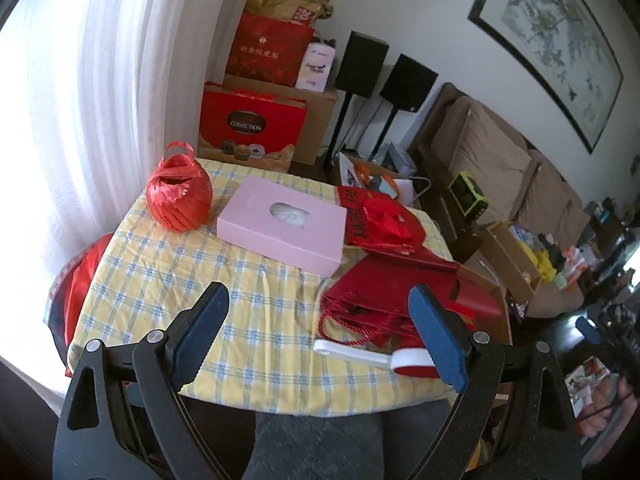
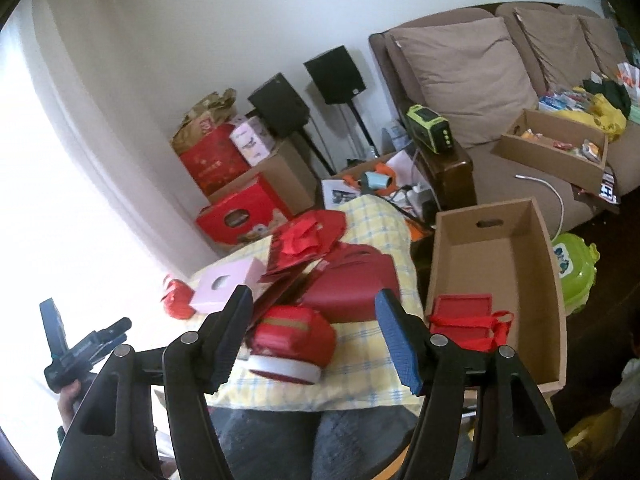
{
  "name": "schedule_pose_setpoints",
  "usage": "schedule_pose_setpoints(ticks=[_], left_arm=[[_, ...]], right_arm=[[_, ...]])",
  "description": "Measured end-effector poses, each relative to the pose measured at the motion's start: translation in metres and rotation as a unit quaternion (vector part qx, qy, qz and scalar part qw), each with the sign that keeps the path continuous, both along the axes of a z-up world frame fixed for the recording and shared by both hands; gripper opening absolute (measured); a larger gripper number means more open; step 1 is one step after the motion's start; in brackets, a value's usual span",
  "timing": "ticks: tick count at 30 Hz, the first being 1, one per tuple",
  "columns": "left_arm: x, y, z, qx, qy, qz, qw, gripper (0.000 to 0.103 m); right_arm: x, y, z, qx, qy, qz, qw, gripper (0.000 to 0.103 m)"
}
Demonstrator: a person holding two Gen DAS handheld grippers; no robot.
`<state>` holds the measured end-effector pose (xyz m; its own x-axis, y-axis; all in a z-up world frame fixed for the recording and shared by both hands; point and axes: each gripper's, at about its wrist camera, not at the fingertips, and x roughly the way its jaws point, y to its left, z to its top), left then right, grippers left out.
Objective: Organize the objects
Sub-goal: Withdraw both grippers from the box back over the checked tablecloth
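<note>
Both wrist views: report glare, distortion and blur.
Left wrist view: the sheer white curtain is blown out by daylight and the fisheye bows the framed painting. Right wrist view: the window side is washed out, and the beige sofa curves.

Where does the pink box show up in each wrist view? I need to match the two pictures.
Left wrist view: the pink box lies flat at the centre of the picture, on the checked tablecloth, right of the red twine ball.
Right wrist view: the pink box is left of centre, just above the near claw finger, partly under red bags.
Shared landmark: the two black speakers on stands.
</note>
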<state>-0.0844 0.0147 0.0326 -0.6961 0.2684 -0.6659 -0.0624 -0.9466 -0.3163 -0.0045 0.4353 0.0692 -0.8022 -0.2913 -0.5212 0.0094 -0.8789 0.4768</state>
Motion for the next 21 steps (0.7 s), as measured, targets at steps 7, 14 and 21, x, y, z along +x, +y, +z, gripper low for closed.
schedule_pose_setpoints(ticks=[7, 14, 21], left_arm=[[0.011, 0.016, -0.009, -0.006, -0.029, -0.029, 0.9991, 0.091], [0.016, 0.027, -0.013, -0.013, -0.039, -0.043, 0.9983, 0.091], [0.009, 0.031, -0.029, 0.002, -0.065, -0.053, 0.9965, 0.091]], right_arm=[[0.011, -0.029, 0.004, 0.02, 0.003, 0.047, 0.999, 0.075], [0.006, -0.046, -0.01, 0.031, -0.022, 0.081, 0.996, 0.082], [-0.001, -0.052, -0.042, 0.032, -0.059, 0.098, 0.993, 0.084]])
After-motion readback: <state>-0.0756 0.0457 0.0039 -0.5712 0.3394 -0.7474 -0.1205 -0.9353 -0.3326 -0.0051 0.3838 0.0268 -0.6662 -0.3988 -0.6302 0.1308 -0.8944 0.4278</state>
